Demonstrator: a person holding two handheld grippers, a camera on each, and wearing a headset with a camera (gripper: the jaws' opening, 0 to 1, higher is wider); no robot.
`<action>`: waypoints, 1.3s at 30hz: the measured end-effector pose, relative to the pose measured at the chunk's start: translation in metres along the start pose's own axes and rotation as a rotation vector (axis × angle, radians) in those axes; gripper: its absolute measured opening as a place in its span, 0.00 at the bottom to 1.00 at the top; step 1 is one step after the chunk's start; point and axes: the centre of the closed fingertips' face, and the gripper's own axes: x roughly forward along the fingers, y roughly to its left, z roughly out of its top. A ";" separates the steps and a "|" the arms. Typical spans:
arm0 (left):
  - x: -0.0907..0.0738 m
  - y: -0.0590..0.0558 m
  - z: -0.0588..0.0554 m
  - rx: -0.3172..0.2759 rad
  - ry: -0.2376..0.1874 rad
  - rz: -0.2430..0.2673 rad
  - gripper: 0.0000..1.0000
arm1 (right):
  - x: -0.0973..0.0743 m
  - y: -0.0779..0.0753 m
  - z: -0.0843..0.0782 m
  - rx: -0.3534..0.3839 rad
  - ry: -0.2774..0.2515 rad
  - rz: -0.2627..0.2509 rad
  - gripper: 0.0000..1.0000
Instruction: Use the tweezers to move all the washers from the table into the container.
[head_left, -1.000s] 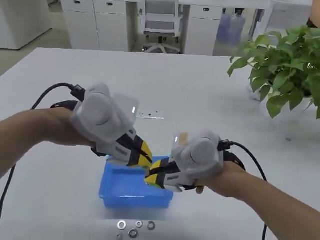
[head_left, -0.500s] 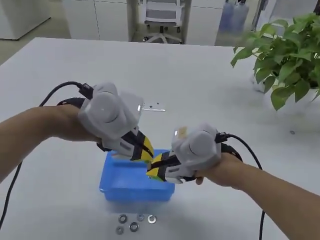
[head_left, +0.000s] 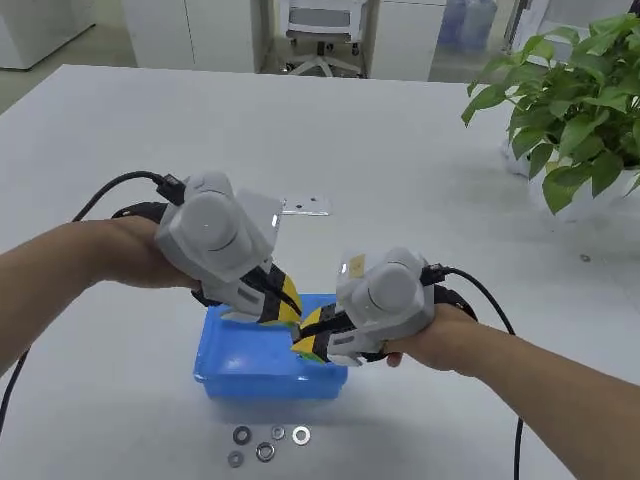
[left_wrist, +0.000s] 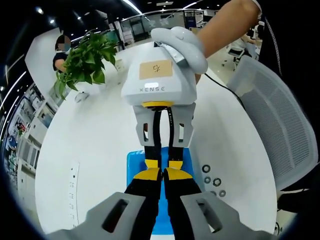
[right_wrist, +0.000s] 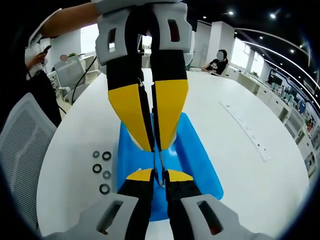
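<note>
Both grippers meet tip to tip over the blue container. My left gripper comes in from the left and my right gripper from the right. In the right gripper view, thin metal tweezers run between the left gripper's yellow pads down into my right gripper. Both look shut on the tweezers. In the left gripper view, the left gripper touches the right gripper. Several washers lie on the table in front of the container, also visible as washers and washers.
A flat metal ruler-like strip lies on the white table behind the container. A potted plant stands at the far right. An office chair sits beyond the table. Cables trail from both grippers.
The head camera has tilted, so the whole scene sits a little higher. The two grippers stay joined over the container. The washers lie where they were.
</note>
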 end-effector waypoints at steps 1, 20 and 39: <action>0.001 -0.001 0.000 -0.001 0.000 -0.001 0.06 | 0.001 0.000 -0.001 0.001 0.001 0.001 0.10; 0.001 -0.002 -0.001 0.000 0.000 -0.007 0.06 | 0.001 0.000 -0.002 -0.014 0.004 0.000 0.11; -0.020 -0.010 0.015 -0.017 -0.020 0.005 0.06 | -0.017 0.009 0.016 -0.056 -0.016 -0.033 0.11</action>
